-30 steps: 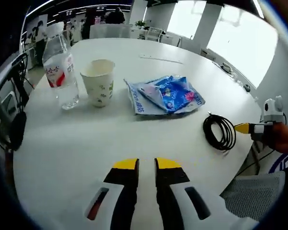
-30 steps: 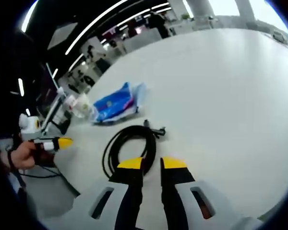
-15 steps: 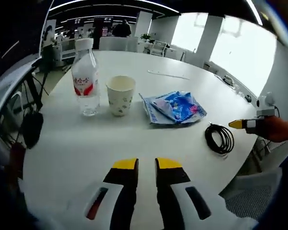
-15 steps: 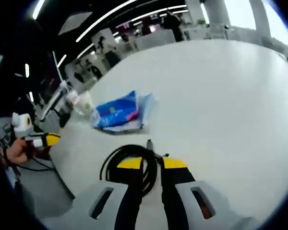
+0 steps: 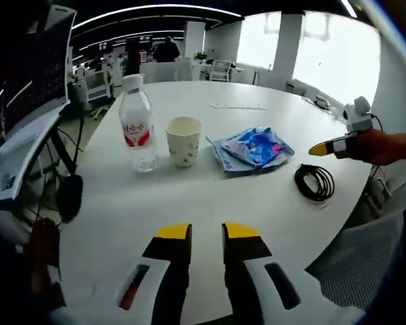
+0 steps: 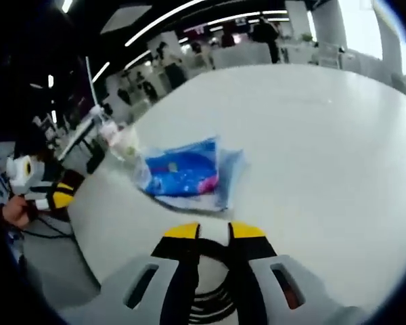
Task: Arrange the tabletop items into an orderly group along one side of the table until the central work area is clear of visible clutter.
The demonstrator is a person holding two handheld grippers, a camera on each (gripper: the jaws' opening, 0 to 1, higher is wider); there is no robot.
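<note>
In the left gripper view a clear water bottle with a red label, a paper cup and a blue snack packet stand in a row on the white round table. Right of them lies a coiled black cable. My left gripper is shut and holds nothing, near the table's front edge. A hand holds my right gripper just above the cable. In the right gripper view my right gripper is shut, the cable lies under its jaws, and the packet is right ahead.
An office chair stands at the table's right edge, and a stand with cables at its left edge. A thin white strip lies far back on the table. Beyond the packet the table is bare. My left gripper appears off the table's left edge.
My left gripper has pulled back and away from the items. My right gripper has moved forward over the cable toward the blue packet. The items on the table have not moved.
</note>
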